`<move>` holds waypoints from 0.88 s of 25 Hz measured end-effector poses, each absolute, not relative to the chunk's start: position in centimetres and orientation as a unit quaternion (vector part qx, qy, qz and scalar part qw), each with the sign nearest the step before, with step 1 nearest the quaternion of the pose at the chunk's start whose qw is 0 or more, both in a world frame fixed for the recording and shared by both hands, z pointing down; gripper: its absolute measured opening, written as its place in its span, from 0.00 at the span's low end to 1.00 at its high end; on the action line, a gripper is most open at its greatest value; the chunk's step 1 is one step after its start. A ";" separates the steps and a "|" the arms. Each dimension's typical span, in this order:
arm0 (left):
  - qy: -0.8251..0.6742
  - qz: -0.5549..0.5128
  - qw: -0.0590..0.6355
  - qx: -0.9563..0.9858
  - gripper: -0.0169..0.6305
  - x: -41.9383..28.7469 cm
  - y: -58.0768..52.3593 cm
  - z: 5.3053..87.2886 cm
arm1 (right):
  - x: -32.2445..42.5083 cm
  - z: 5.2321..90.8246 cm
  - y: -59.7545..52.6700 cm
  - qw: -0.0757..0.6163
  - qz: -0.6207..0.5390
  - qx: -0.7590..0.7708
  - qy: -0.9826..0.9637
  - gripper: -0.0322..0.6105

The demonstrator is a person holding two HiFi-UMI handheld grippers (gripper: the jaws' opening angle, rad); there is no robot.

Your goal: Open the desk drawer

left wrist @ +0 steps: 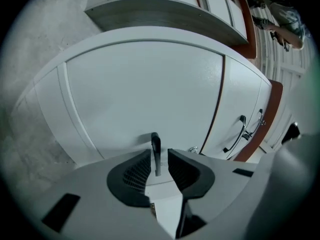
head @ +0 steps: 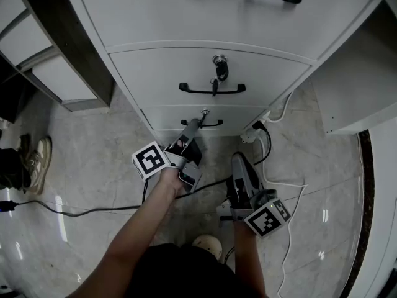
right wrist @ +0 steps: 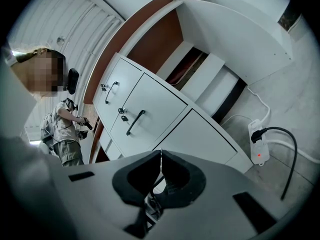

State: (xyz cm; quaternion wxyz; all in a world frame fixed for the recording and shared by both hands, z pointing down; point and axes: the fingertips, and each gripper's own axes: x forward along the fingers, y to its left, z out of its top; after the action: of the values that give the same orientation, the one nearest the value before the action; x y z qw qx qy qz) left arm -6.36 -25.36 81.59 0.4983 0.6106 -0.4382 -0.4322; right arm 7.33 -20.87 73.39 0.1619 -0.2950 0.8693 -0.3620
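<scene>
A white desk cabinet stands in front of me with three stacked drawers. My left gripper reaches the small black handle of the bottom drawer. In the left gripper view that handle stands as a thin black bar between the jaws of my left gripper, which stay narrowly open with a gap on its right side. The drawer front looks flush with the cabinet. My right gripper hangs over the floor, right of the drawers. Seen in its own view, the right gripper is shut and holds nothing.
The middle drawer has a black handle and a lock with a key. A white power strip with cables lies on the marble floor at the cabinet's right corner. Shoes rest at the left. A person stands far off.
</scene>
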 end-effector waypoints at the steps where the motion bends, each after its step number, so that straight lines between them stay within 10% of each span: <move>1: -0.436 -0.436 0.500 0.608 0.18 -6.4 -25.5 81.7 | 7.4 73.4 -20.9 0.162 -0.362 -0.296 0.869 0.08; 22: -0.425 -0.430 0.490 0.628 0.08 -6.2 -25.3 81.7 | 7.3 73.6 -19.7 0.158 -0.360 -0.302 0.869 0.08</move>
State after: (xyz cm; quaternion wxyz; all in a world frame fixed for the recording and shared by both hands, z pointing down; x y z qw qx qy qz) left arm -6.23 -25.31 81.69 0.4904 0.6276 -0.4254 -0.4299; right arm 7.33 -19.74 73.60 0.1578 -0.3020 0.8687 -0.3596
